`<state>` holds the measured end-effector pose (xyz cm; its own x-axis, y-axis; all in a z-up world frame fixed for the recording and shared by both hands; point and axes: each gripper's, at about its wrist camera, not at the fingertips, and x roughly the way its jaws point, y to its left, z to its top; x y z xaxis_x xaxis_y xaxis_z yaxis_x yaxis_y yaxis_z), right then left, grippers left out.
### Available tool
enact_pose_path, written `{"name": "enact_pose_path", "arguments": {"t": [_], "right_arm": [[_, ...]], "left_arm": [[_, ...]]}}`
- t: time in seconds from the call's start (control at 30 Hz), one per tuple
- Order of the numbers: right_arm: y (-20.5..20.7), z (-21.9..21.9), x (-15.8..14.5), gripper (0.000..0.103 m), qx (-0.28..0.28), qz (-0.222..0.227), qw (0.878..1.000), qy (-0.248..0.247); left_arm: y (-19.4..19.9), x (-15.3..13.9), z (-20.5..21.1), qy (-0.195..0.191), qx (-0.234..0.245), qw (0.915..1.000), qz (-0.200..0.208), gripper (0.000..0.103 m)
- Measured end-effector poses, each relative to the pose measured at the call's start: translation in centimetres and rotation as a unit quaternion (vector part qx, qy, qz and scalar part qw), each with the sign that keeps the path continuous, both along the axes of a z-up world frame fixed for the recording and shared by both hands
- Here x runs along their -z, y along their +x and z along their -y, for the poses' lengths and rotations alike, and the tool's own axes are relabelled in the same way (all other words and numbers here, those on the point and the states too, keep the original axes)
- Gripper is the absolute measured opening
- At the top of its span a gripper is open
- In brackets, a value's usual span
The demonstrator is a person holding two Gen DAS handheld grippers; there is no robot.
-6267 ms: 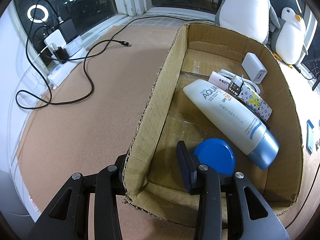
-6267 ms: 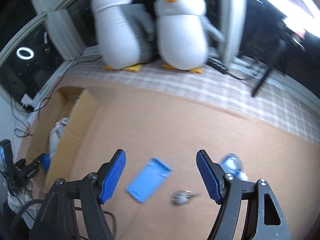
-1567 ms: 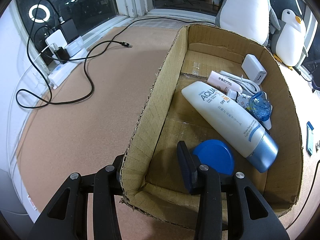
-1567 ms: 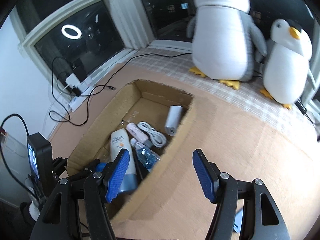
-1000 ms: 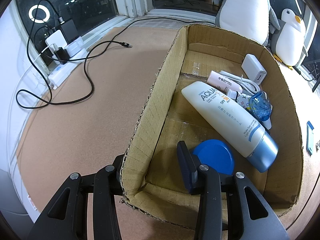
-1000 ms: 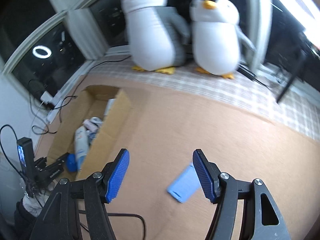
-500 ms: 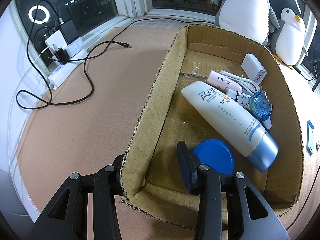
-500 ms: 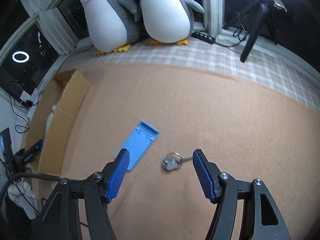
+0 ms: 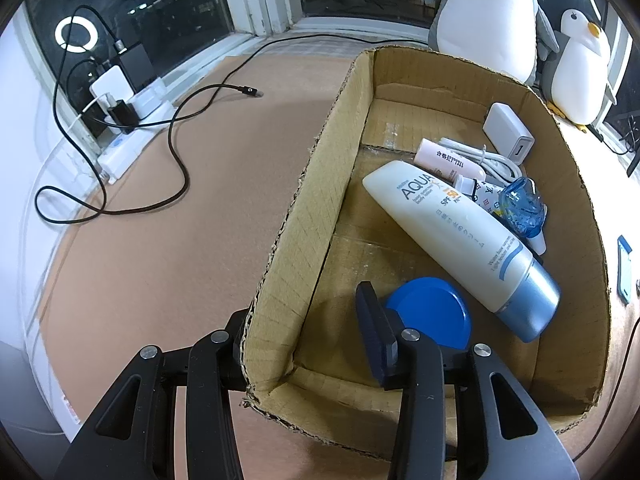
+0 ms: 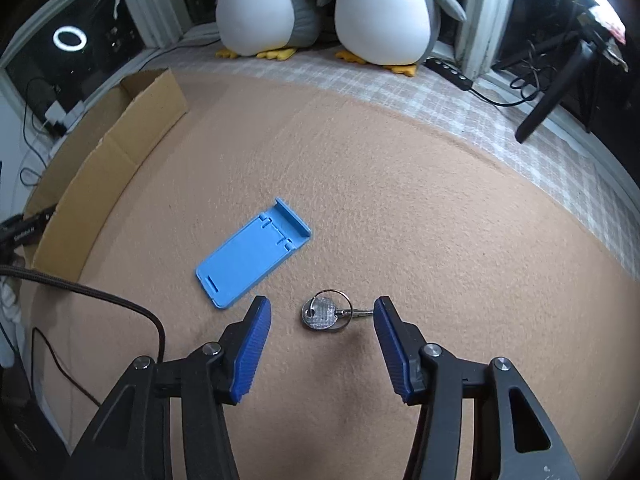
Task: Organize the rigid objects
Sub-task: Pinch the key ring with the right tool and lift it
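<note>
A cardboard box (image 9: 304, 200) holds a white sunscreen tube (image 9: 460, 236), a blue lid (image 9: 432, 312), a white charger (image 9: 508, 134), a clear blue object (image 9: 522, 208) and small items. My left gripper (image 9: 304, 320) straddles the box's near-left wall corner, one finger outside and one inside; the wall sits between the jaws and contact is unclear. My right gripper (image 10: 320, 318) is open and low over the mat, with a silver key on a ring (image 10: 326, 312) between its fingertips. A flat blue phone stand (image 10: 254, 254) lies just left of the key. The box's outer wall (image 10: 108, 164) shows at the left.
Two plush penguins (image 10: 320, 4) stand at the back by the window. A power strip with plugs (image 9: 116, 112) and a black cable (image 9: 176, 152) lie left of the box. A dark cable (image 10: 100, 300) crosses the mat near my right gripper.
My right gripper swung from above the box over to the mat and came down so the key lies between its fingers. The left gripper and the box have not moved.
</note>
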<state>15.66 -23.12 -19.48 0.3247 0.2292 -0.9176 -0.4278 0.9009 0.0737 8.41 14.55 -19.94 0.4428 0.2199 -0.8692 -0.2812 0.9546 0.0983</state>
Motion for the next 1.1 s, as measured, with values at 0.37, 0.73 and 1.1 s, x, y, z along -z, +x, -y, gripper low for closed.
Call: {"name": "enact_pose_path", "arguments": {"t": [0.37,0.73,1.1], "right_arm": [[0.4,1.4,0.0,0.033,-0.046,-0.008,0.999,-0.025],[0.8,-0.7,0.9,0.033,-0.096,-0.004,0.994,-0.055],[0.2,-1.4,0.7,0.014,-0.114,0.008,0.991,-0.068]], "left_arm": [[0.0,0.1,0.3,0.013,-0.002,0.9999,-0.004,0.043],[-0.1,0.1,0.5,0.02,-0.001,0.9998,-0.007,0.043],[-0.1,0.1,0.5,0.02,-0.001,0.9998,-0.007,0.043]]}}
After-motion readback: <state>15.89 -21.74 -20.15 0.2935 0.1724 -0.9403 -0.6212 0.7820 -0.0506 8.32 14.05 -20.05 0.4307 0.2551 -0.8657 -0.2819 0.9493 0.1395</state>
